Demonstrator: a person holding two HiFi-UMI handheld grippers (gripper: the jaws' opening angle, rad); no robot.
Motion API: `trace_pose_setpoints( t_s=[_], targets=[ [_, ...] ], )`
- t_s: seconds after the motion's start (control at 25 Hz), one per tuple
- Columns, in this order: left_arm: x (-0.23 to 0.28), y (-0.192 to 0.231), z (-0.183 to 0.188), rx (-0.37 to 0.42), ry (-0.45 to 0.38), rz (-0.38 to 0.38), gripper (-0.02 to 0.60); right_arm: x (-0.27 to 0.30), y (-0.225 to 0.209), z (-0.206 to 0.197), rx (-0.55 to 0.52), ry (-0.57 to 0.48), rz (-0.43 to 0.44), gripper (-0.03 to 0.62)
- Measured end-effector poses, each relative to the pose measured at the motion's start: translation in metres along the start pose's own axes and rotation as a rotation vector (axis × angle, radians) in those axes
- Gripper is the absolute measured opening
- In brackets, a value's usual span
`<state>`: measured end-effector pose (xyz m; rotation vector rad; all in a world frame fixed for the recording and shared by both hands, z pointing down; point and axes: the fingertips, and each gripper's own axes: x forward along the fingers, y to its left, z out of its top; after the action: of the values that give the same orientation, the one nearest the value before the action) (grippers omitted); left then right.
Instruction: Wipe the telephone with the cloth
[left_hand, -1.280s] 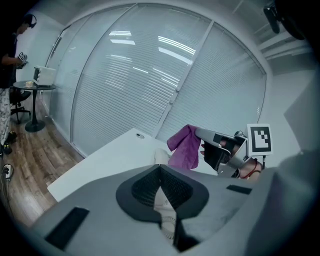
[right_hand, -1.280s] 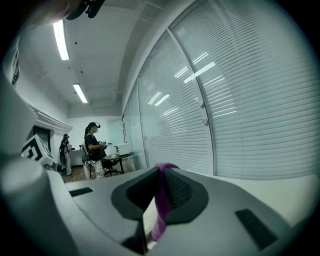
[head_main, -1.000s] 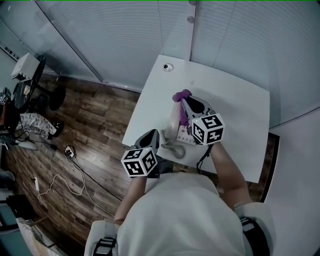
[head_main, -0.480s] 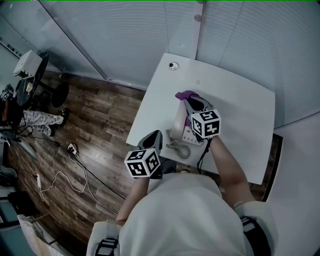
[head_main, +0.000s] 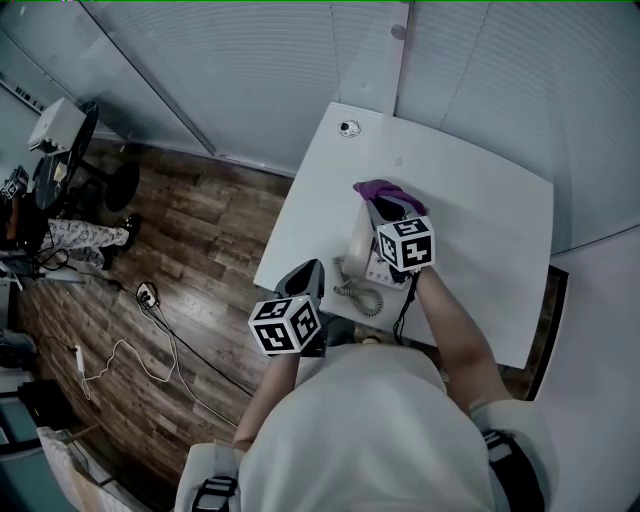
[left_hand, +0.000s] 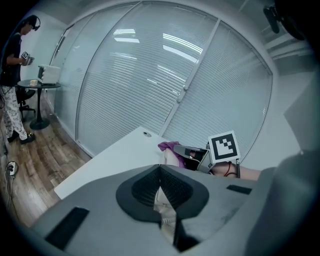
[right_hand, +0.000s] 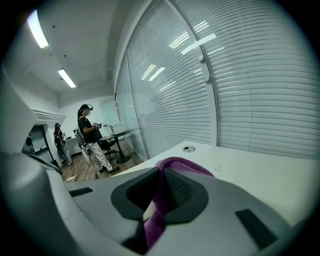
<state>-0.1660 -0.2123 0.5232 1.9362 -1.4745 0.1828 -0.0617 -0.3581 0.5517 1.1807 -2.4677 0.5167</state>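
Grips seemingly soft, limp purple cloth (head_main: 375, 188) by its bunched fold in right tool (head_main: 375, 208) beside rigid white plastic telephone (head_main: 356, 255), with left tool (head_main: 305, 272) clenched.

Dim, cool cast; ceiling strip lights; fisheye edges w/ vignette.

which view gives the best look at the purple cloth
The right gripper view: the cloth is close up, pinched in the jaws of the right gripper. The head view shows a small purple patch beyond that gripper; the left gripper view only a distant sliver.
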Motion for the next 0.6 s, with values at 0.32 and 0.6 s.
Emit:
trace_pose_setpoints(
  t_s=[0.32,0.6],
  targets=[
    [0.005,-0.006,-0.003,0.000,0.012,-0.006,0.020,-0.002,0.003,-0.003,0.001,0.024,0.022,0.048],
    [0.006,-0.009,-0.004,-0.002,0.015,-0.006,0.020,-0.009,0.013,-0.008,-0.015,0.037,0.057,0.048]
  ],
)
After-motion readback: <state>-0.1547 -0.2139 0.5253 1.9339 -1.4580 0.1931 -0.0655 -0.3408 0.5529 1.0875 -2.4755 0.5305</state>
